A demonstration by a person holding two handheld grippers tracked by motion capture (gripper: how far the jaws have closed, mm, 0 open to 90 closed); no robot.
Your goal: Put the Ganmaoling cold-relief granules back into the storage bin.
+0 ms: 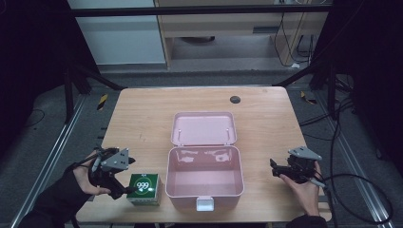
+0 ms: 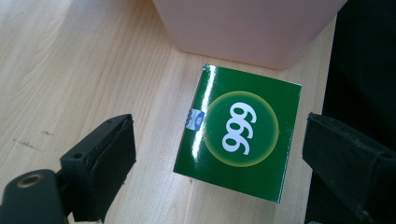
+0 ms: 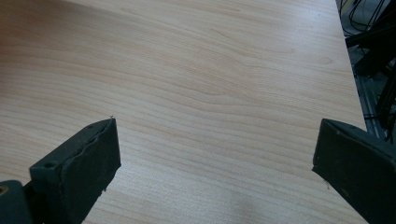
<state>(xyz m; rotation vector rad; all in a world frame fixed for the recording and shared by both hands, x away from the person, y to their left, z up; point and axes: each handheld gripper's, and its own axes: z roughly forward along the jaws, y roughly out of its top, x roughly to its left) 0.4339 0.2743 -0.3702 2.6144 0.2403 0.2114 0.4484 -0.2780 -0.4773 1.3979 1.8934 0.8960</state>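
Only L gripper (image 2: 219, 154) cam shows box (image 2: 239, 142) logo.

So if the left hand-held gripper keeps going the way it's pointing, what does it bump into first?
Most likely the green box marked 999. It sits right between the open jaws of the left hand-held gripper, with the pink case just beyond it. How far above the box the gripper is, I cannot tell.

pink box (image 2: 247, 28) cropped, box logo (image 2: 195, 118) perhaps illegible

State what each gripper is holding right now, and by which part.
Nothing is held. The left gripper hangs open over the green 999 box, jaws clear of its sides. The right gripper is open above bare table.
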